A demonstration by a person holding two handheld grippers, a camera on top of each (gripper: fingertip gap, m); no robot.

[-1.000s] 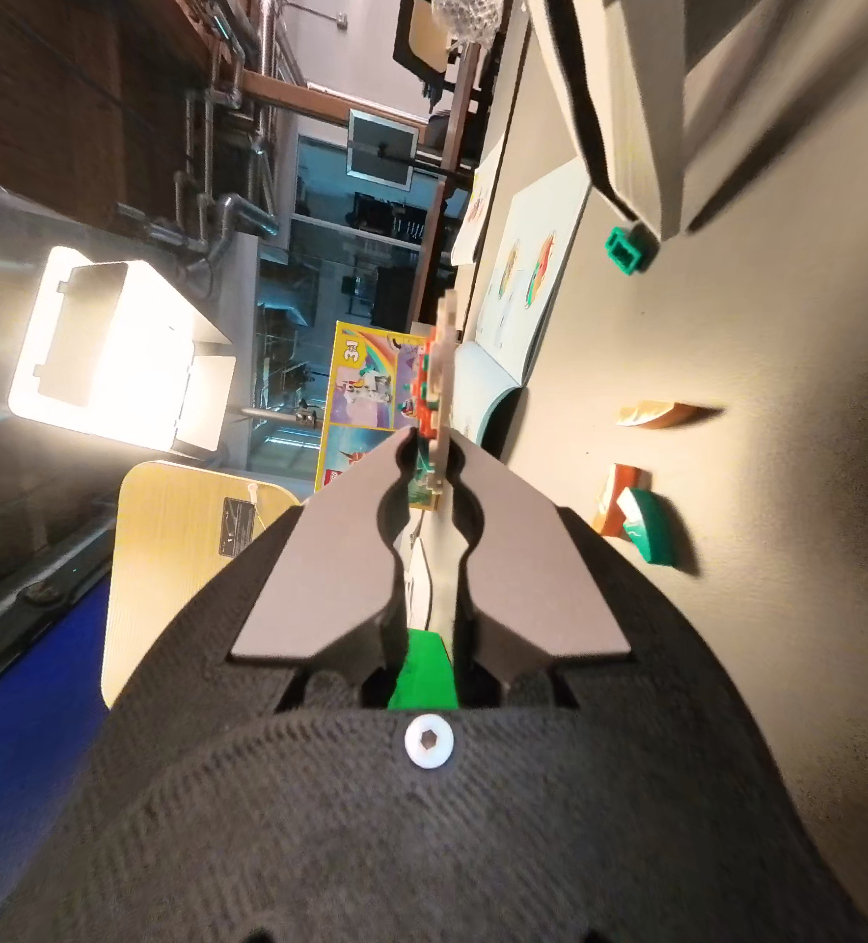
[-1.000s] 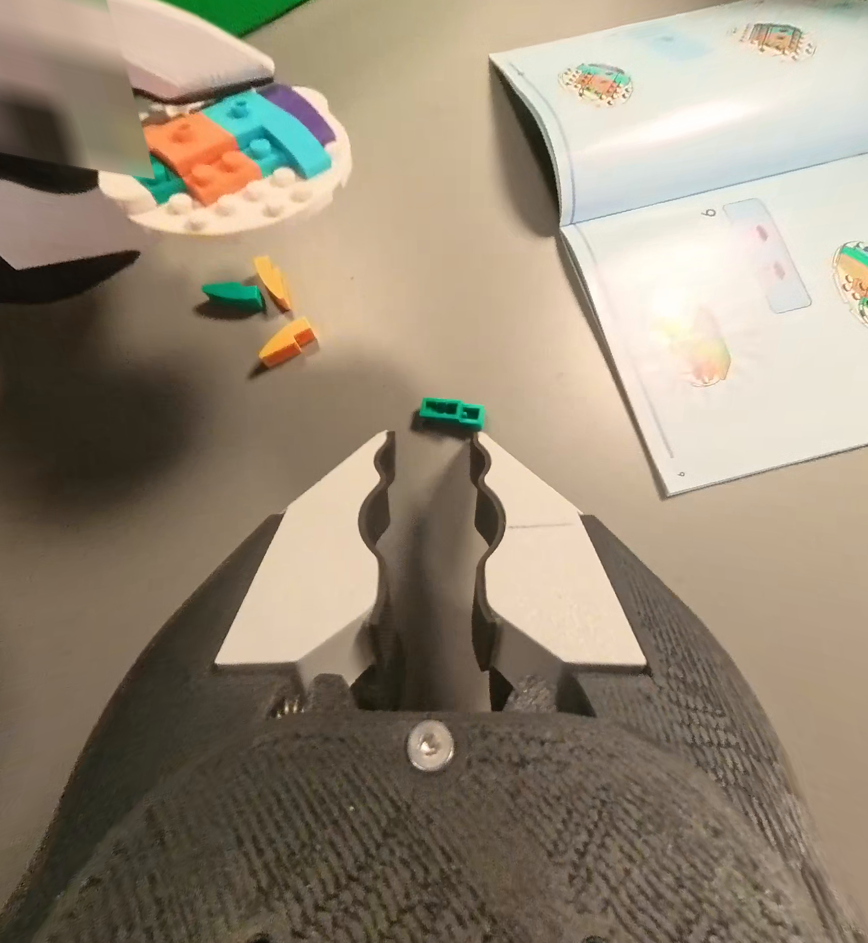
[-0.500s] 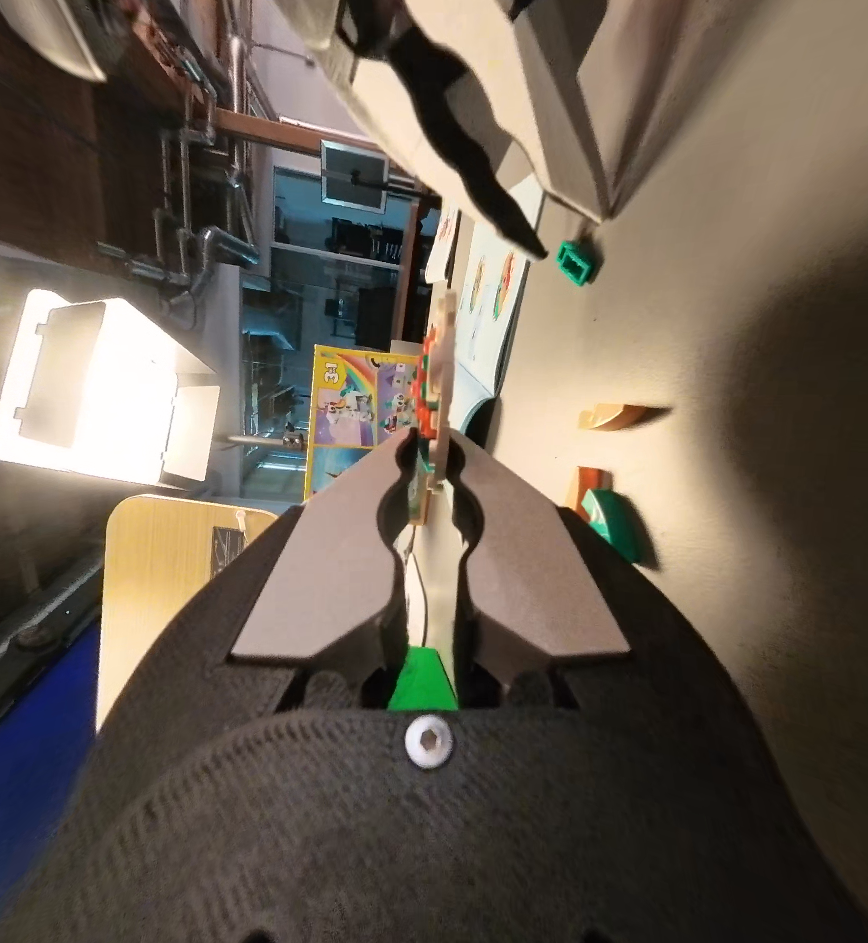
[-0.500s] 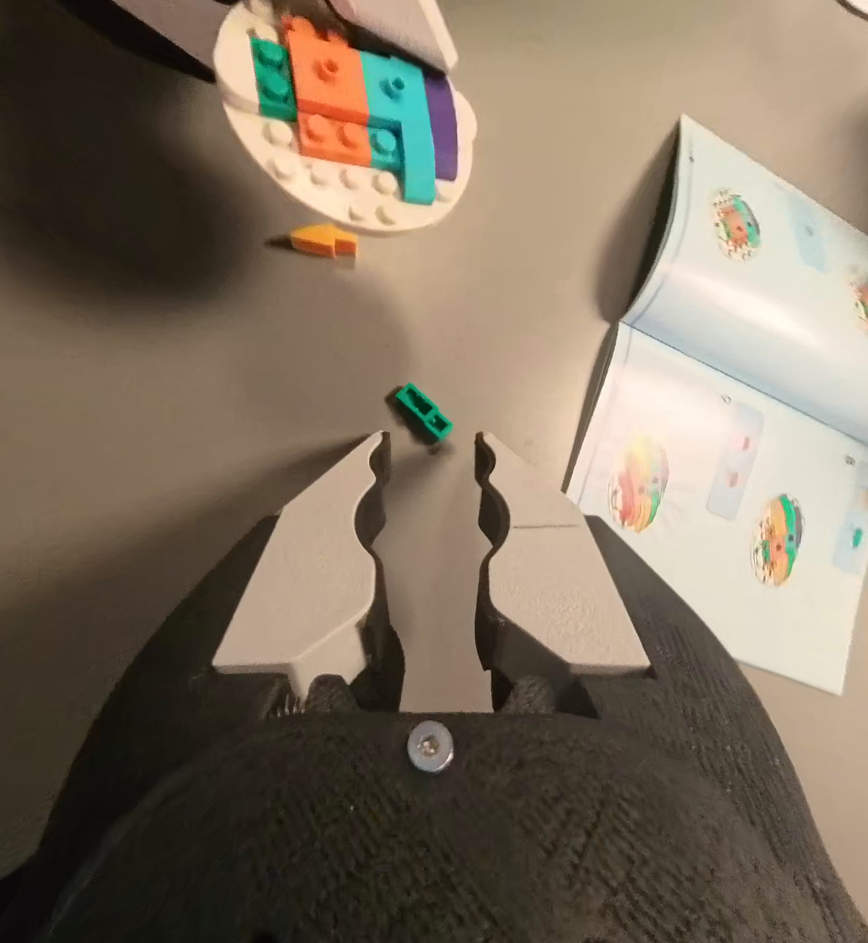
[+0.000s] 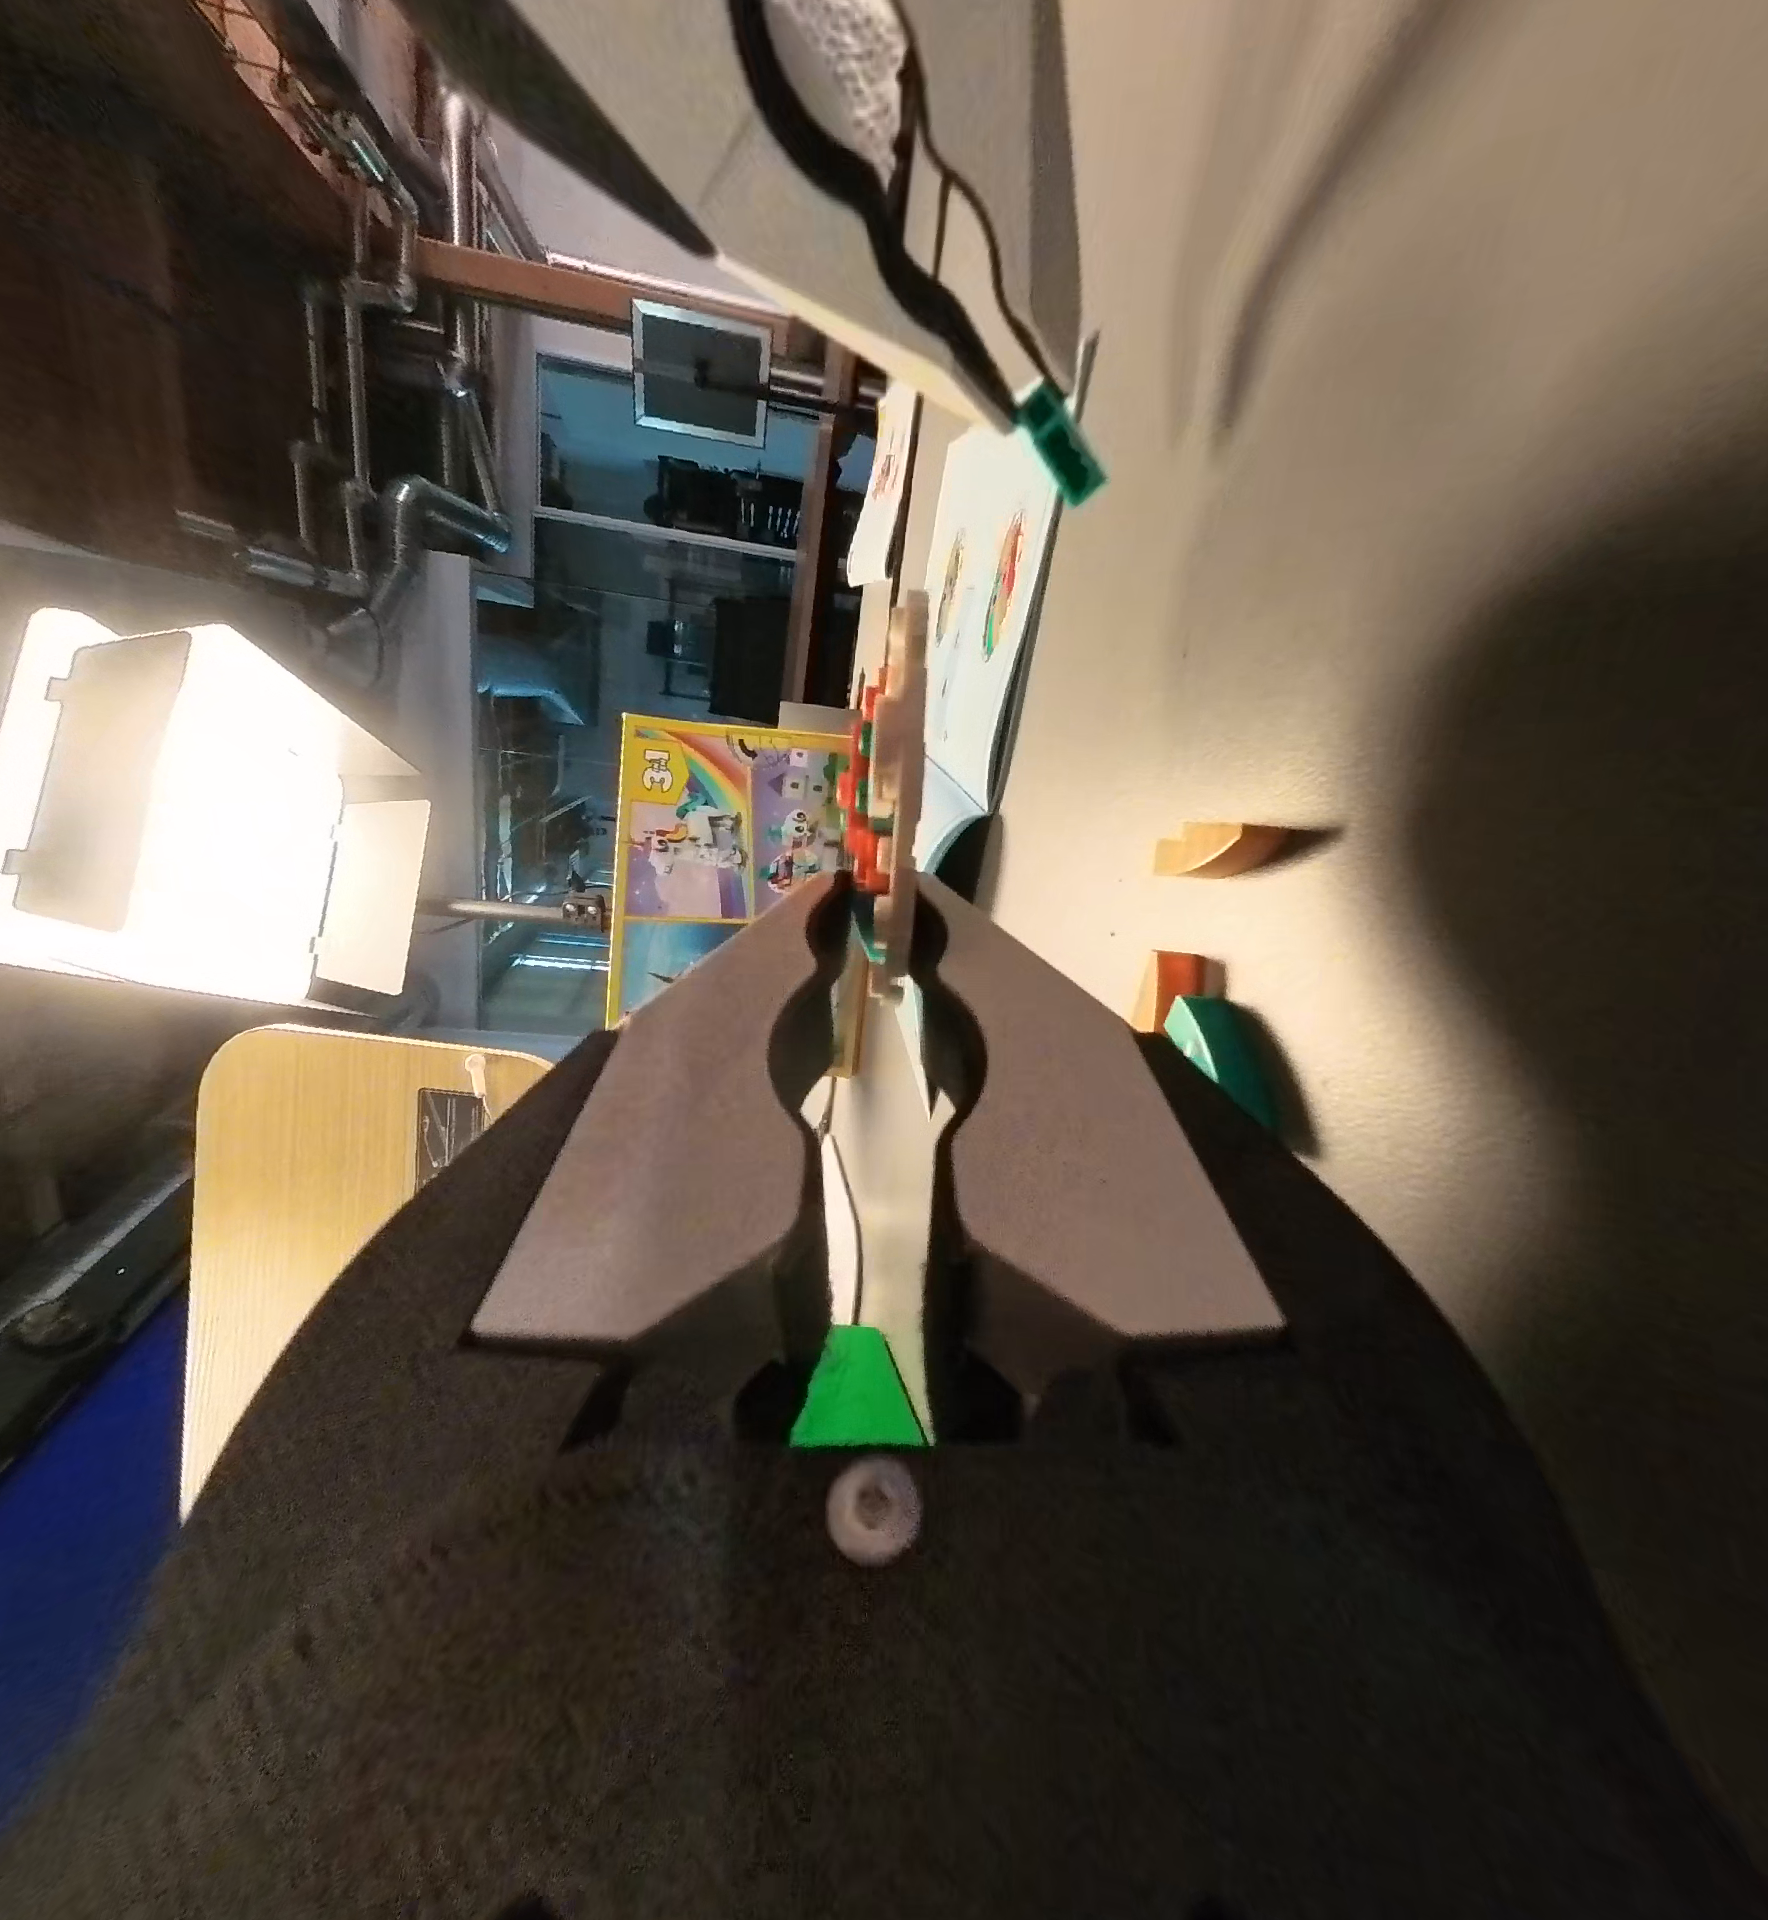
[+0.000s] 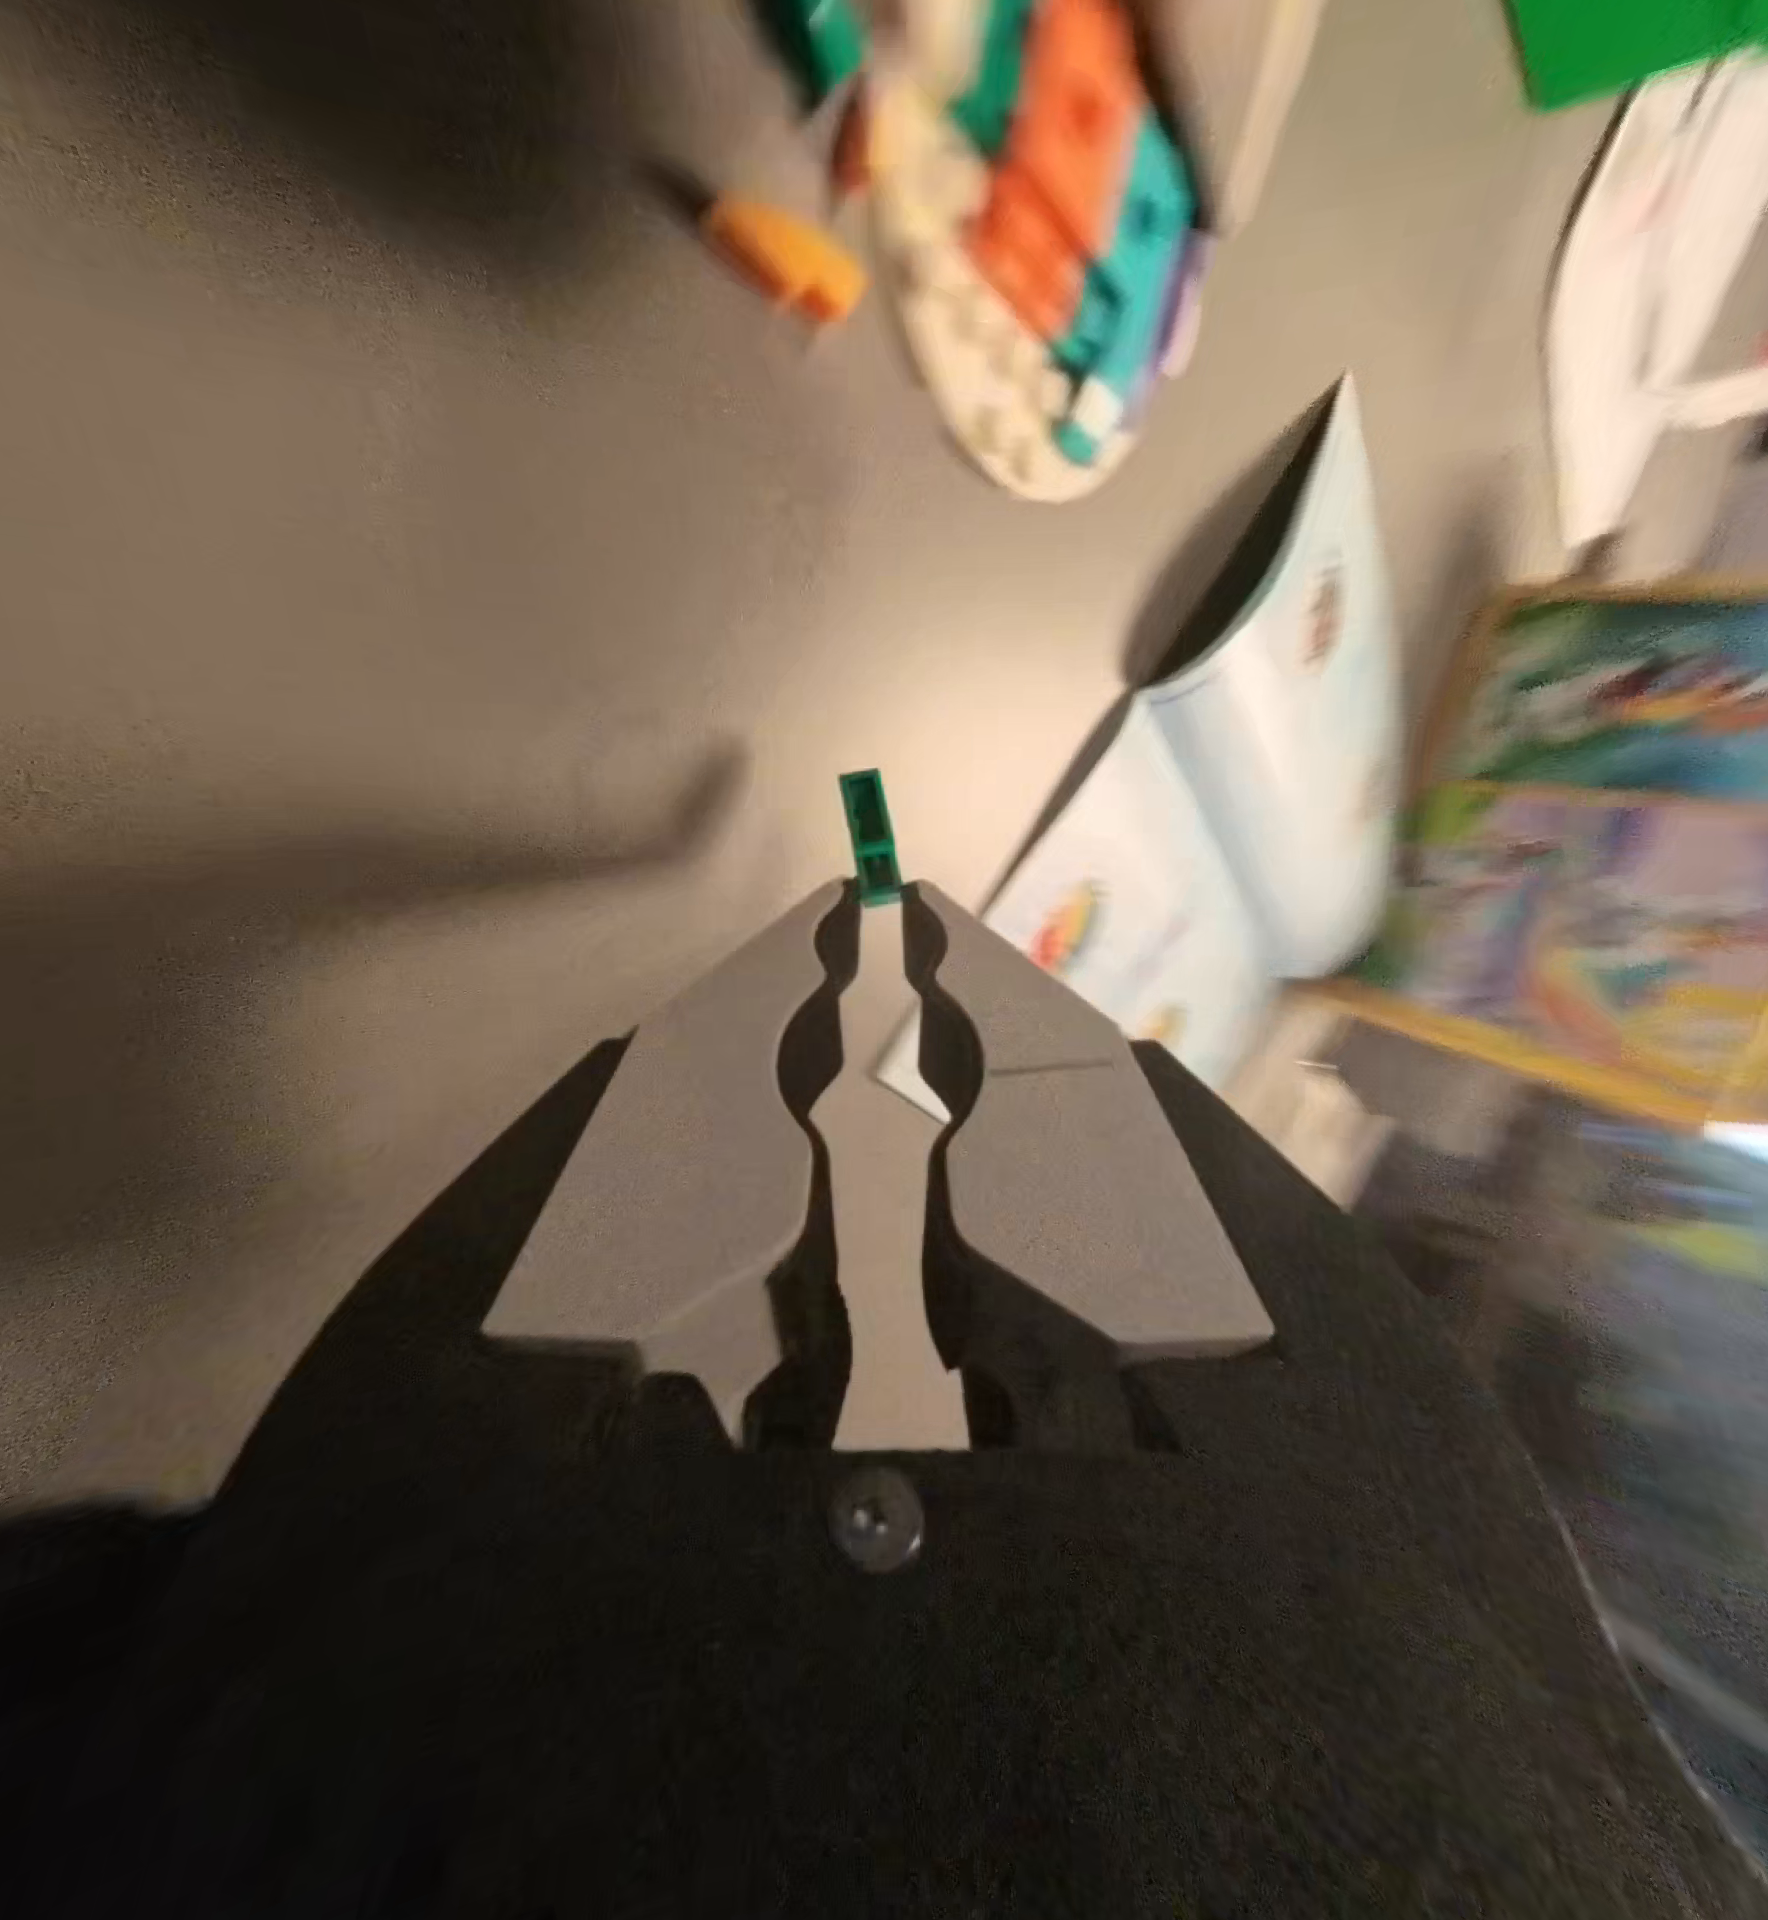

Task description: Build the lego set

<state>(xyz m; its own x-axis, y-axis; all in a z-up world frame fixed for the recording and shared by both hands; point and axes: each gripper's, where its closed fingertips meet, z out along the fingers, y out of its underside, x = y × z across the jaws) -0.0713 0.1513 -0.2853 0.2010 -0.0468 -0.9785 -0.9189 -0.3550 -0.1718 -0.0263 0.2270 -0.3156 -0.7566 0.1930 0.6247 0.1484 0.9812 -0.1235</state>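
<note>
My left gripper [image 5: 885, 896] is shut on the round white plate [image 5: 906, 748], seen edge-on, with orange, teal and green bricks on its left face. In the right wrist view the plate [image 6: 994, 436] hangs blurred at the top, its brick face towards me. My right gripper [image 6: 880, 894] is shut on a small green brick [image 6: 869, 836] that sticks out past the tips, above the table. In the left wrist view the right gripper [image 5: 1041, 410] comes in from the top, with the green brick [image 5: 1062, 457] at its tip, apart from the plate.
Loose pieces lie on the grey table: a tan curved piece [image 5: 1228, 847], an orange piece [image 5: 1183, 982] and a teal curved piece [image 5: 1235, 1060]. An orange piece [image 6: 781, 255] lies near the plate. The open instruction booklet [image 6: 1264, 769] and the set's box [image 6: 1638, 810] are at the right. Spacing between my two grippers at the tips: around 10 cm.
My right gripper has shut on the green brick and lifted it off the table, turning towards the plate. My left gripper has kept hold of the plate and barely moved.
</note>
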